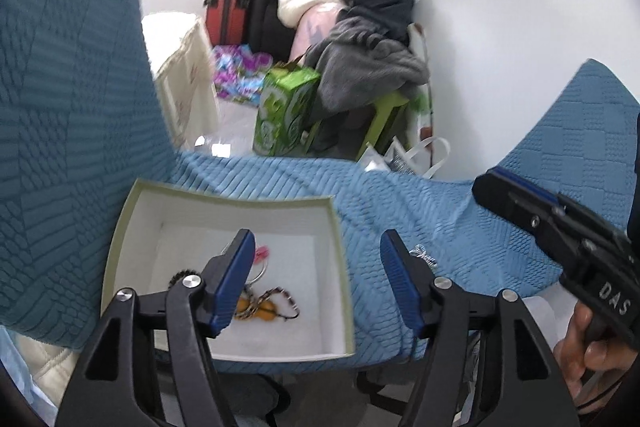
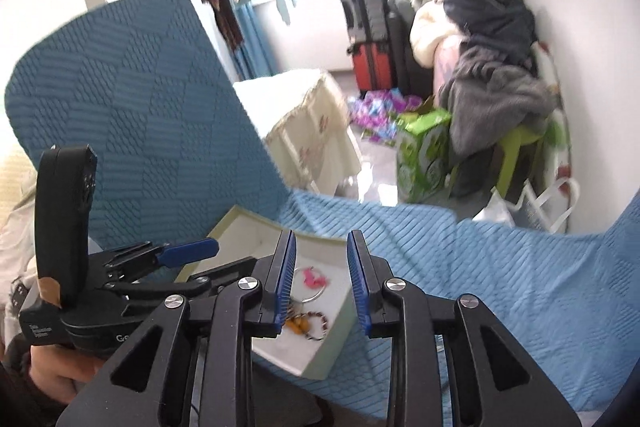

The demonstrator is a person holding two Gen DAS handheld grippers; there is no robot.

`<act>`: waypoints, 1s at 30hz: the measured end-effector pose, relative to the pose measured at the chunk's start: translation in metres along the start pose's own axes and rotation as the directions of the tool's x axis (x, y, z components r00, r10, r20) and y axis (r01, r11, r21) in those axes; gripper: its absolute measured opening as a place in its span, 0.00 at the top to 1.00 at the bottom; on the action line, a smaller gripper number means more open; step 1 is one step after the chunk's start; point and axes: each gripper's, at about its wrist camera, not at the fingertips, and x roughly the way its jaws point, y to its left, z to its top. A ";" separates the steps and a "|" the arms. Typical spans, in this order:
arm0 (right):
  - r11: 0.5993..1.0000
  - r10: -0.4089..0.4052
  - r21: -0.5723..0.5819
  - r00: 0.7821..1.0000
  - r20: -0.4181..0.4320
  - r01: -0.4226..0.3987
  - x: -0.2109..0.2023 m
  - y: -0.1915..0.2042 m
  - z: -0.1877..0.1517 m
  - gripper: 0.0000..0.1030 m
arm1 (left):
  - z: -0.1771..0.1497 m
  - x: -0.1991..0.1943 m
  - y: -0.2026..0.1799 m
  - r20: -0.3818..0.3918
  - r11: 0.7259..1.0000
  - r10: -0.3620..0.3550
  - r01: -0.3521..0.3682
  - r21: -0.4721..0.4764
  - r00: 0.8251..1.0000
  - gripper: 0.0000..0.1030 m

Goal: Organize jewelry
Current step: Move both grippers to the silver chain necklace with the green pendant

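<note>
A shallow pale-green box [image 1: 132, 227] with a white lining lies on the blue quilted seat cover [image 1: 400, 195]. In it are a beaded bracelet [image 1: 280, 301] with amber beads, a metal ring [image 1: 258, 275] and a small pink piece [image 1: 262, 251]. A small silver piece [image 1: 425, 255] lies on the cover right of the box. My left gripper [image 1: 316, 235] hangs open above the box's right half, nothing between its fingers. My right gripper [image 2: 321, 237] hovers over the box [image 2: 320, 367], its jaws a little apart and empty; the bracelet [image 2: 316, 323] and pink piece [image 2: 314, 277] show between them. The left gripper [image 2: 224, 255] appears at its left.
The chair's blue backrest [image 2: 120, 107] rises at the left. Behind the seat stand a green carton [image 2: 424, 155], a green stool [image 2: 520, 155] heaped with clothes, suitcases [image 2: 370, 39], a lace-covered white cabinet [image 2: 304, 123] and white bags [image 2: 532, 203] by the wall. A hand [image 1: 592, 347] holds the right gripper.
</note>
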 end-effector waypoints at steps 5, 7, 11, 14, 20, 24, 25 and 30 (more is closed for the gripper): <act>0.998 -0.064 -0.013 0.997 0.039 0.065 -0.019 -0.025 -0.003 0.76 | 0.002 -0.002 -0.023 0.048 0.999 -0.036 0.036 0.015 0.998 0.37; 0.997 -0.080 0.003 0.996 0.048 0.079 -0.026 -0.038 -0.007 0.76 | 0.002 0.001 -0.030 0.059 0.999 -0.047 0.046 0.021 0.997 0.37; 0.993 -0.111 0.038 0.992 0.053 0.109 -0.037 -0.059 -0.018 0.76 | 0.001 0.009 -0.040 0.068 0.997 -0.071 0.070 0.019 0.995 0.37; 0.991 -0.123 0.062 0.991 0.048 0.119 -0.040 -0.074 -0.028 0.75 | -0.004 0.019 -0.048 0.059 0.996 -0.092 0.091 0.017 0.994 0.37; 0.984 -0.144 0.104 0.989 0.012 0.142 -0.038 -0.098 -0.057 0.75 | -0.021 0.038 -0.065 0.020 0.992 -0.128 0.128 0.011 0.992 0.37; 0.979 -0.150 0.136 0.989 -0.012 0.150 -0.036 -0.112 -0.078 0.75 | -0.034 0.056 -0.076 -0.005 0.988 -0.156 0.156 -0.004 0.988 0.37; 0.977 -0.157 0.147 0.987 -0.017 0.158 -0.034 -0.118 -0.085 0.75 | -0.036 0.058 -0.078 -0.008 0.986 -0.165 0.165 -0.008 0.986 0.37; 0.969 -0.151 0.183 0.983 -0.100 0.168 -0.008 -0.140 -0.123 0.75 | -0.058 0.089 -0.094 -0.065 0.976 -0.216 0.216 -0.002 0.974 0.44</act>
